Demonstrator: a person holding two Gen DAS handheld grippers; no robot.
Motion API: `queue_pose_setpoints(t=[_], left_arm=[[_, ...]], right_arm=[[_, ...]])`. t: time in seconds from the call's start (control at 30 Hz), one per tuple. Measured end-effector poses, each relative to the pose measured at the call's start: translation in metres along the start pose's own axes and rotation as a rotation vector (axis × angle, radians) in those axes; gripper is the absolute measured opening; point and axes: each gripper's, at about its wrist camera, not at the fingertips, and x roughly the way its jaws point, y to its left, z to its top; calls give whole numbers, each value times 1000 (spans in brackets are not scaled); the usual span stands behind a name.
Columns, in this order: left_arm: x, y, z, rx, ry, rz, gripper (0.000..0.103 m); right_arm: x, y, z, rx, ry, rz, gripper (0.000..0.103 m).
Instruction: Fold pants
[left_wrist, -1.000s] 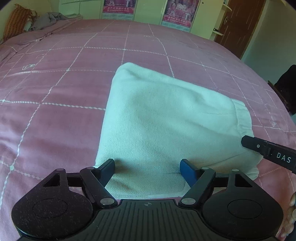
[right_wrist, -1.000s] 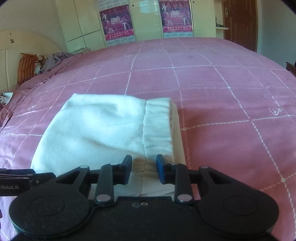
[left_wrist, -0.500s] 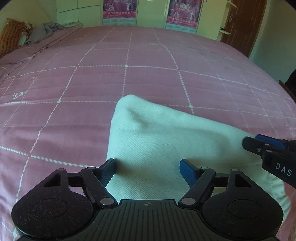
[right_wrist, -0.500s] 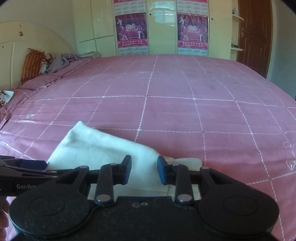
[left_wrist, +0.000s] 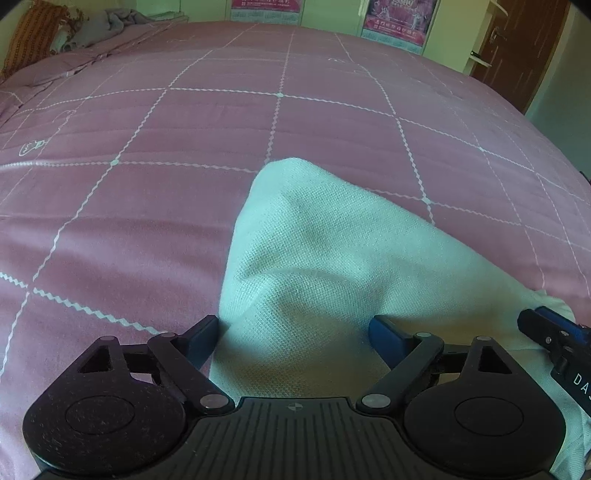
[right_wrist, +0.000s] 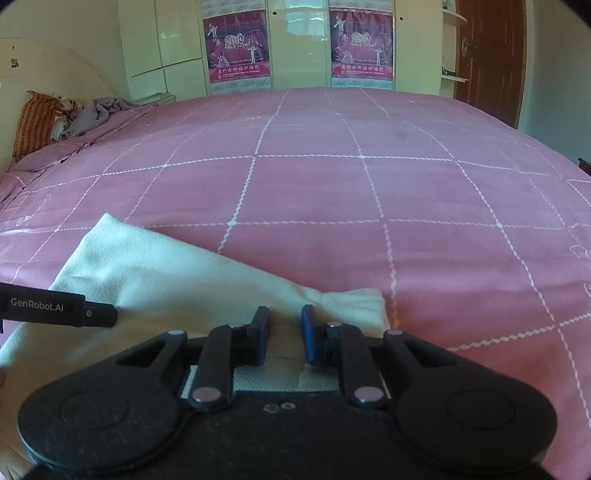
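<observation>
Two grippers work the near edge of the pants, a pale, already folded bundle lying on the pink quilted bedspread at the near side of the bed, with one folded corner pointing toward the far side.

Left gripper: fingers spread wide, with cloth lying between them. No pinch is evident; the blue pads stand at either side of a broad fold, and it cannot be told whether they touch it.

Right gripper: fingers drawn close together with a narrow gap, and cloth sits in that gap at the right end of the bundle. Whether the pads actually clamp the fabric cannot be told from this view.

Judged condition: the garment appears raised or bunched along its near edge, so a further fold or a repositioning looks to be in hand.

Failure risks from this state:
- Uneven support. If only the right side holds cloth while the left stands open, any lift would let the left side sag and the stacked layers slide apart.
- Partial grasp. The bundle is several layers thick; a pinch that takes only the top layers would peel the fold open.
- Drag. Pulling toward the near side across the quilt could let friction hold back the bottom layer and skew the edges.
- Collision. The grippers sit near each other over the same edge; closing the gap further could knock fingers together or trap a crease between them
</observation>
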Motion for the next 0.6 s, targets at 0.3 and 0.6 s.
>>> queue_pose_setpoints(t=[0.3,0.6], left_arm=[[-44,8,-52,-26,-12,-33,87],[-81,5,-92,11,-33,-30,87]], right_arm=[[-20,15,12,-65,52,-7,27],[-72,25,-40,-174,11,-33,36]])
